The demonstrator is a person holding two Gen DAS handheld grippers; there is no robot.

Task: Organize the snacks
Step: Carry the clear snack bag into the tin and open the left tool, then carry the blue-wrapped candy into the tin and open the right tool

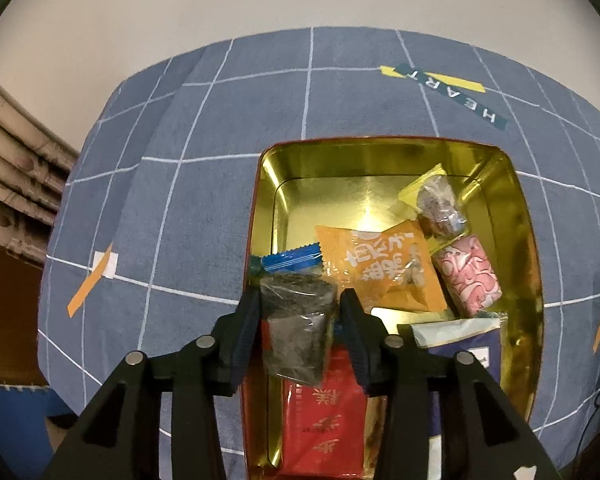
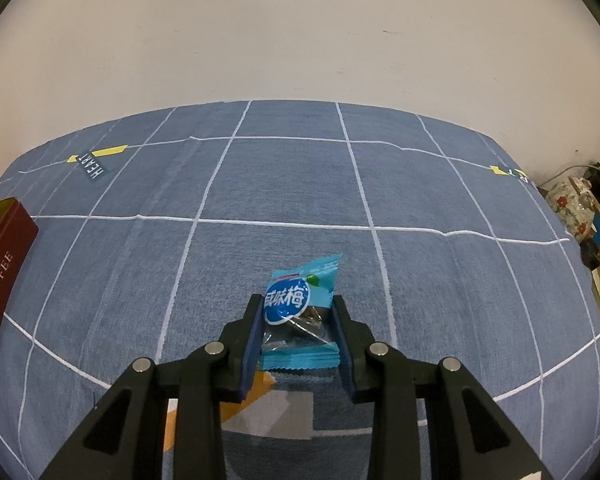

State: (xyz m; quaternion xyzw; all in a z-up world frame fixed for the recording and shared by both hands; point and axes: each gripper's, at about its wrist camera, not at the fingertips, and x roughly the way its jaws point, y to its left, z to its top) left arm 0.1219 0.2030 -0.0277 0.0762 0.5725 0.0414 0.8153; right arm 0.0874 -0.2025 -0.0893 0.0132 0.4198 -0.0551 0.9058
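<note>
right tongs (image 2: 297,312): closed on the teal plum candy packet (image 2: 300,312), both pads touching its sides | bench (image 2: 280,184): blue cloth with white grid lines | dark red toffee tin (image 2: 2,280): at left edge, well apart

A blue grid-lined cloth (image 2: 284,208) covers the surface, perhaps a table; the toffee tin (image 2: 4,280) rests far left of the right tongs.

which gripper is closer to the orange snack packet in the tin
Left. The left gripper hangs over the tin, with the orange packet just beyond its fingertips. The right gripper is out on the cloth, off to the tin's side.
</note>
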